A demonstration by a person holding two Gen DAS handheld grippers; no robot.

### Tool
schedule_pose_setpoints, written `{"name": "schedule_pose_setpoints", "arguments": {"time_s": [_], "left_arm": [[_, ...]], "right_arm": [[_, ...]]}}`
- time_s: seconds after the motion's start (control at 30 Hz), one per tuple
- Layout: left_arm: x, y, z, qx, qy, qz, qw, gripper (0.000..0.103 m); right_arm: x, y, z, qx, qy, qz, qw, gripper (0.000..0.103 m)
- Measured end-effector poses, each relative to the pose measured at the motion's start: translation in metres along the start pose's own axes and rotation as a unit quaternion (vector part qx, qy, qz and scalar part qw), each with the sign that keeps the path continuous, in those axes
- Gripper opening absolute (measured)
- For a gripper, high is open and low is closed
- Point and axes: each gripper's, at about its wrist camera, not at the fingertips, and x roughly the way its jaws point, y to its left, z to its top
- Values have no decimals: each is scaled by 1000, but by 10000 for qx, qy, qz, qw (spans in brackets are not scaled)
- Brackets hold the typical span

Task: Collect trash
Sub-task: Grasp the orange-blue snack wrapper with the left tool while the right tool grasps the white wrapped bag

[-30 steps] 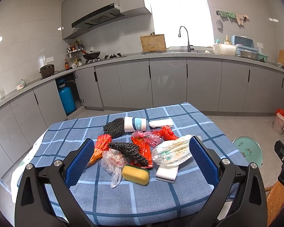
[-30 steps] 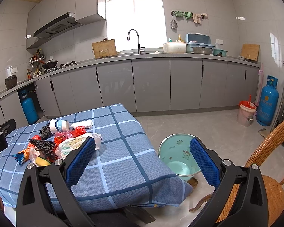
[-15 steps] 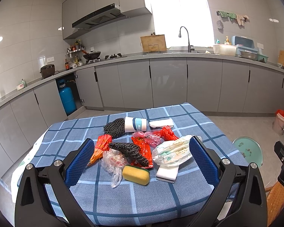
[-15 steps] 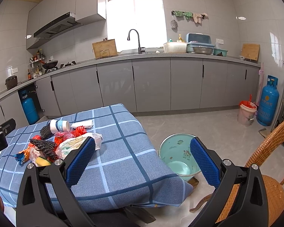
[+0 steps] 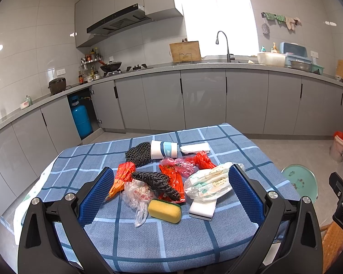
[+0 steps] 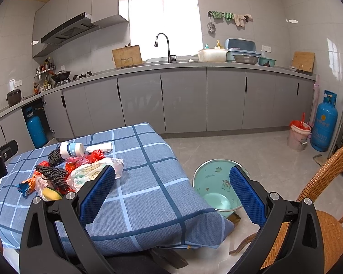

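Your left tongs (image 5: 170, 190) are spread wide and empty, held low at the near edge of the tabletop (image 5: 148, 235) so the whole litter pile sits framed between the blue pads. Your right tongs (image 6: 171, 190) are equally wide and empty, off the tabletop's right side, with the green bin (image 6: 213, 188) on the floor showing between their pads. That split looks deliberate: one side aimed at the pile to pick, the other already lined up with the place to drop.

Nothing is collected yet, judging by the bin's bare bottom. The trash lies bunched mid-table: a yellow sponge (image 5: 164, 210) nearest you, a white block (image 5: 202, 210) just right of it under the crumpled white bag (image 5: 209, 182), red wrappers (image 5: 173, 178) and black netting (image 5: 157, 181) tangled behind, and a paper cup (image 5: 163, 149) on its side farther back. The sponge looks the easiest first grab, since it is firm and clear of the tangle.
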Motion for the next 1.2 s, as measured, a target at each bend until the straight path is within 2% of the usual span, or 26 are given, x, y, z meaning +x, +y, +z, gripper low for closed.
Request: {"name": "schedule_pose_setpoints", "arguments": {"time_s": [0.5, 0.83, 1.2], "left_arm": [[42, 16, -7, 9, 376, 377, 9986, 99], [74, 45, -12, -148, 682, 796, 9944, 99], [123, 77, -25, -296, 1175, 1156, 9859, 99]], "right_arm": [[50, 13, -5, -27, 289, 192, 9994, 98], [102, 54, 7, -415, 588, 577, 9957, 98], [151, 99, 11, -861, 877, 921, 9881, 98]]}}
